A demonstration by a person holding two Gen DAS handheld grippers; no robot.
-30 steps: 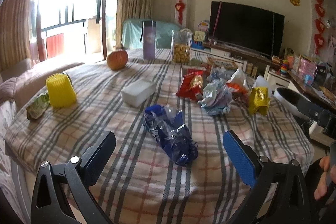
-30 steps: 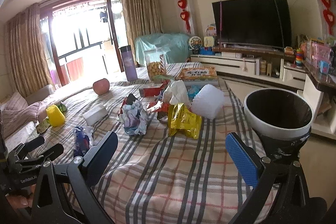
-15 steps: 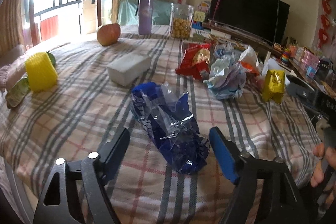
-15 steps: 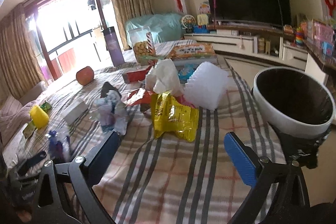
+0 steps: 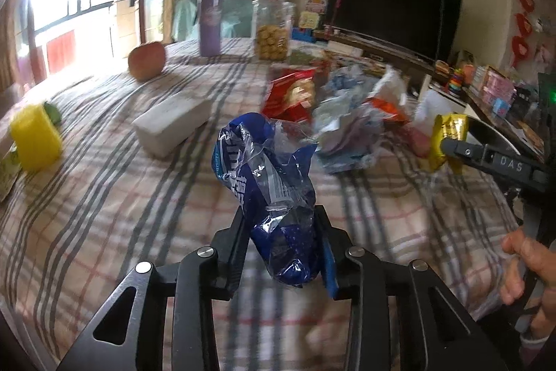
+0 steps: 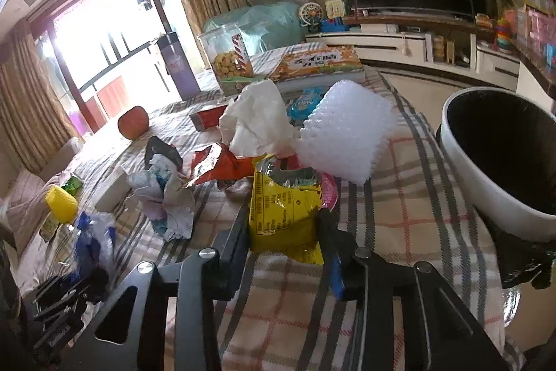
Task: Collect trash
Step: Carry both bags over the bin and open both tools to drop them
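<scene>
white bin point(image 6: 462, 159) cut off at right edge; far wrappers point(image 5: 351, 124) motion-blurred

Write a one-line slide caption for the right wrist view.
Right gripper, just closed on a yellow snack wrapper on the plaid tablecloth, beside the black-lined bin.

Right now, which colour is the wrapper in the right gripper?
Yellow wrapper, with black print; the right wrist view shows it best.

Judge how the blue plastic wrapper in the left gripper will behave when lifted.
The blue wrapper is crumpled thin film, so probably very light and floppy, sagging beyond the left gripper. Its glossy surface may slip, though the jaws, which have just been closing, now pinch its bunched lower end.
</scene>
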